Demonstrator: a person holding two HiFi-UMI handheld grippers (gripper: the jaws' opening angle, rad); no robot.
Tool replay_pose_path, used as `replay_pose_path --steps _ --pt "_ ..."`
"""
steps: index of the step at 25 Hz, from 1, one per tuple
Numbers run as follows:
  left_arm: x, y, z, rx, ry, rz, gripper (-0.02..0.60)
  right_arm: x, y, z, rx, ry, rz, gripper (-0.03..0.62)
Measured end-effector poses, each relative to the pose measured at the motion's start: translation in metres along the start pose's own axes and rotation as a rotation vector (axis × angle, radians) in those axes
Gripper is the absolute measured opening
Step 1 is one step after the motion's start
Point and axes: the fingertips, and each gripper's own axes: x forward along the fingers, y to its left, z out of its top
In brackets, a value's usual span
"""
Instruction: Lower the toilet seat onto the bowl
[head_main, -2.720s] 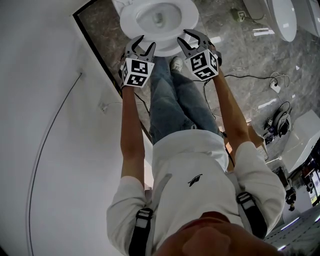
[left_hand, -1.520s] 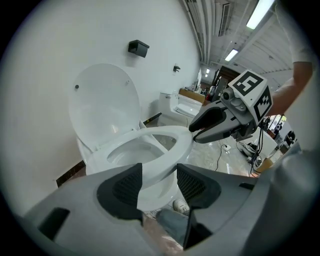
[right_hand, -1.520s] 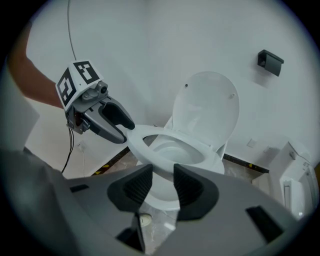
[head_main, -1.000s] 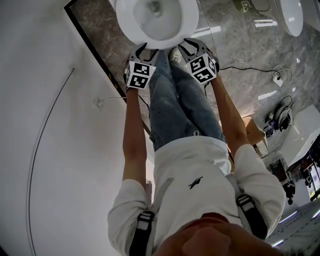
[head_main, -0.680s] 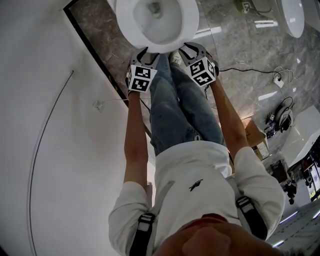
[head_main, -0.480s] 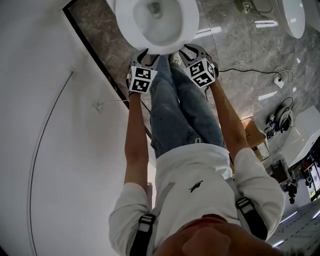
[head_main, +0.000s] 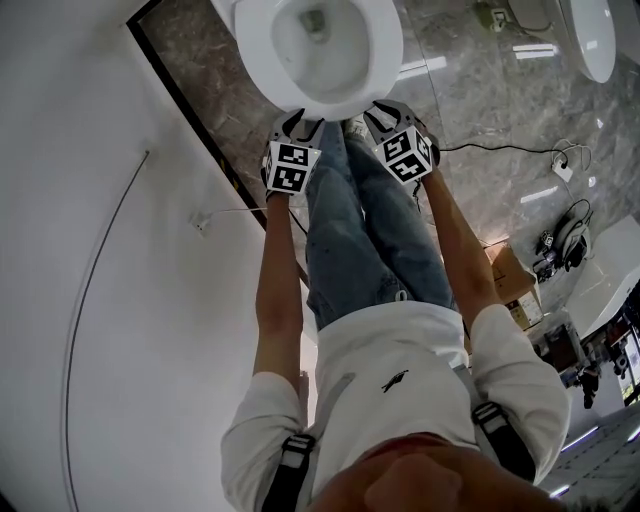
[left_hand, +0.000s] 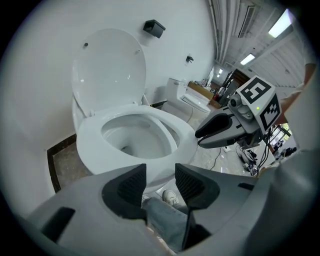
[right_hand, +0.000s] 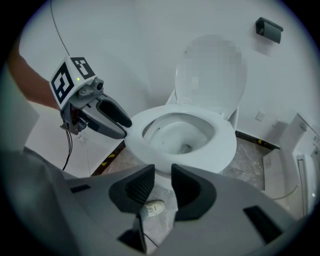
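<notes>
The white toilet (head_main: 385, 50) stands in front of me. Its lid (left_hand: 110, 70) is upright against the wall, and a white seat ring (left_hand: 90, 142) lies flat on the bowl. My left gripper (head_main: 297, 118) hovers just short of the front rim, open by a narrow gap with nothing between its pads (left_hand: 131, 184). My right gripper (head_main: 385, 108) is beside it at the same front edge; its jaws are closing, with nothing between them. Each gripper shows in the other's view: the right gripper (left_hand: 215, 135) and the left gripper (right_hand: 112, 120). The lid (right_hand: 210, 75) and seat ring (right_hand: 225, 140) also show there.
A white wall runs along the left, edged by a dark skirting strip (head_main: 190, 95). Cables (head_main: 560, 165) and a cardboard box (head_main: 510, 280) lie on the marble floor at the right. Another white fixture (head_main: 590, 30) stands far right. The person's legs and shoe (head_main: 352, 128) are under the grippers.
Both grippers have moved forward to the toilet's front rim. Their jaws stand narrower than in the earliest frame.
</notes>
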Motion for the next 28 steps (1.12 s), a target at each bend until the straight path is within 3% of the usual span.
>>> replay_pose_path --steps 9,28 --pt "0.018 0.010 -0.016 -0.033 0.024 0.009 0.152 0.020 0.000 -0.016 0.029 0.037 0.000 0.103" --pt "0.049 0.020 -0.044 -0.070 0.065 0.026 0.152 0.057 0.000 -0.040 0.072 0.101 -0.010 0.078"
